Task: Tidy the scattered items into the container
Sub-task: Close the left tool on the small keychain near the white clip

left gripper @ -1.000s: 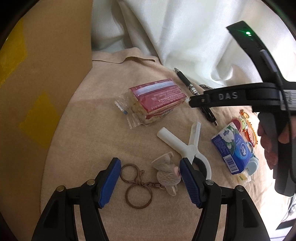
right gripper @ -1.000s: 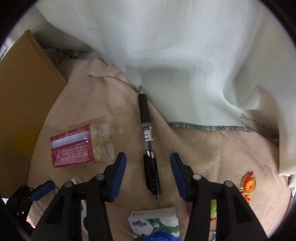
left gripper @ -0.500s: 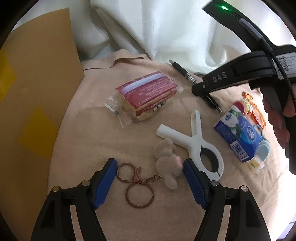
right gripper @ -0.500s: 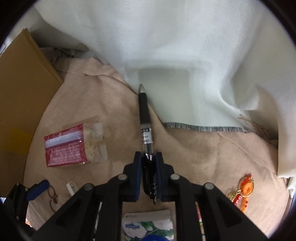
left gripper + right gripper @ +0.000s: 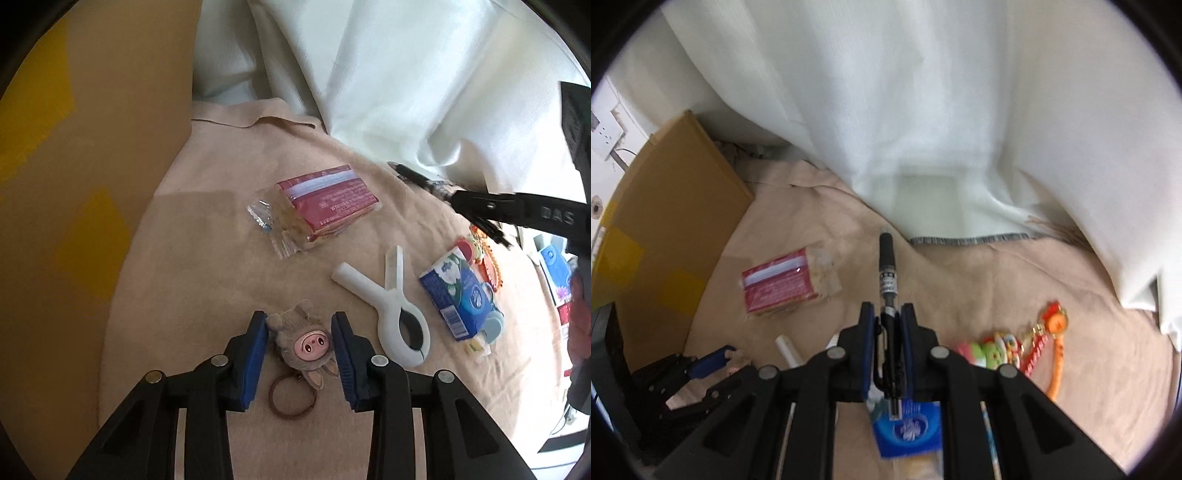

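My left gripper (image 5: 300, 332) is shut on a grey plush keychain (image 5: 306, 343) with a pink pig face. Both blue pads press its sides, and its brown ring (image 5: 291, 400) lies on the beige cloth (image 5: 207, 258) below. My right gripper (image 5: 887, 314) is shut on a black pen (image 5: 886, 258), which sticks out forward between the pads. In the left wrist view the pen (image 5: 417, 179) shows at the right, with the right gripper's black finger (image 5: 480, 205) over it. The cardboard box (image 5: 74, 184) stands at the left.
On the cloth lie a red snack pack (image 5: 325, 206), a white clip (image 5: 395, 306), a blue tissue pack (image 5: 458, 295) and an orange charm keychain (image 5: 1049, 339). A white curtain (image 5: 923, 110) hangs at the back. A hand (image 5: 580, 321) shows at the right edge.
My left gripper has narrowed from wide open onto the plush, which now shows its face. My right gripper, shut on the pen, has drawn back and up from the cloth.
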### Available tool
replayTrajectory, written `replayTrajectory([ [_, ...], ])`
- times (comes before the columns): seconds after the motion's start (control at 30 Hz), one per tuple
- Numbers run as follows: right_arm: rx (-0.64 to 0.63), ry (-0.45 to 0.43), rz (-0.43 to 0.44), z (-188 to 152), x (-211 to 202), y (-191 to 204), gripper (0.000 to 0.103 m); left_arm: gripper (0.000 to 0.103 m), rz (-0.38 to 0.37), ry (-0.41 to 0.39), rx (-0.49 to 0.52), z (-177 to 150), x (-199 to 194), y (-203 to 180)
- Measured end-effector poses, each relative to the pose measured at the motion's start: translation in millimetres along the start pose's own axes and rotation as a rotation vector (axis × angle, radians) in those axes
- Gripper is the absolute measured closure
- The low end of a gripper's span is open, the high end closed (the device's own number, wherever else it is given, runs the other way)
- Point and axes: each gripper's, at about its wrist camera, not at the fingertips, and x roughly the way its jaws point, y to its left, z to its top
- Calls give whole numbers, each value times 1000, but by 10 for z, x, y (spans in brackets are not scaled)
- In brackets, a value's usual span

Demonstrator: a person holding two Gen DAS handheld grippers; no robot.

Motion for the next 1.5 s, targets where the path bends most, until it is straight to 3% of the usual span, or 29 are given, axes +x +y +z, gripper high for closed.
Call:
replayTrajectory([
  [0.13,6,-33,10,39,-172,120,86,67,-3,-19,24,9,-220,-82],
  [0.37,35,-101,16,-292,-780,-15,86,67,3,-59,57,133,-767,-261],
  [0.6,63,-131,-3,-618,-1160,-138,86,67,17,-147,125,255,-1222,-404],
  [0.73,85,-126,0,-690,-1137,-177,86,66,32,-140,118,219,-1074,-348],
  [0.9,94,-98,4,-785,-1081,-171,86,66,-5,-7,22,32,-546,-133],
  [1.03,108,-92,17,-854,-1080,-147,86,66,32,-2,20,-52,-292,-85],
  [1.17,116,-88,22,-885,-1066,-123,86,66,55,55,-30,-53,-64,-35],
  [1.5,126,-87,22,-904,-1079,-149,86,61,70,81,21,15,141,-100],
])
